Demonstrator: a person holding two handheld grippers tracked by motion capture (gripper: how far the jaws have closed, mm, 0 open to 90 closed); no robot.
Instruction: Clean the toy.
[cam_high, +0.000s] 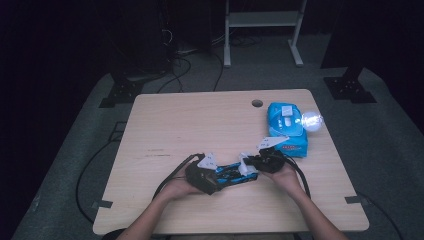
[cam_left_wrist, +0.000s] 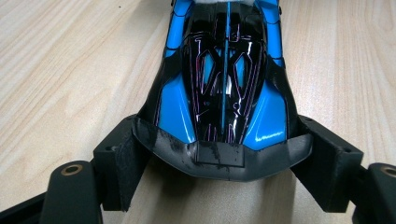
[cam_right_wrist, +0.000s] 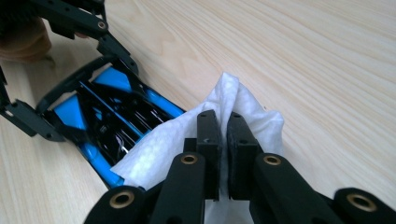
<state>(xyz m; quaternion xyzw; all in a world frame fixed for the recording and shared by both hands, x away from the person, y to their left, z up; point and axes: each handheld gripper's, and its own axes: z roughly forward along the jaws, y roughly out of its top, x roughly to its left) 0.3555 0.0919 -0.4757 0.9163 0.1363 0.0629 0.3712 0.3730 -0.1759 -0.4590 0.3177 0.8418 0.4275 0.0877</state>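
Blue-and-black toy car (cam_high: 231, 171) lies on the near middle of the table (cam_high: 175, 125), between the two hands. Left gripper (cam_high: 202, 176) has its jaws spread wide and clamped on the car's dark tail end, pads pressing both sides of the bodywork, which reads as pinning the car so it cannot slide while it gets wiped. In the left gripper view the car (cam_left_wrist: 224, 88) runs straight away from the jaws, nose far. Right gripper (cam_high: 263, 161) has its jaws pressed together on a bunched white wipe (cam_right_wrist: 219, 126), holding a fold of it; the loose part of the wipe drapes over the front end of the car (cam_right_wrist: 107, 121), so the cloth is set against the shell, likely for cleaning. Blue wipes pack (cam_high: 286, 127) sits at the far right of the table, just beyond the right gripper, well within reach, with a bright glare spot beside it.
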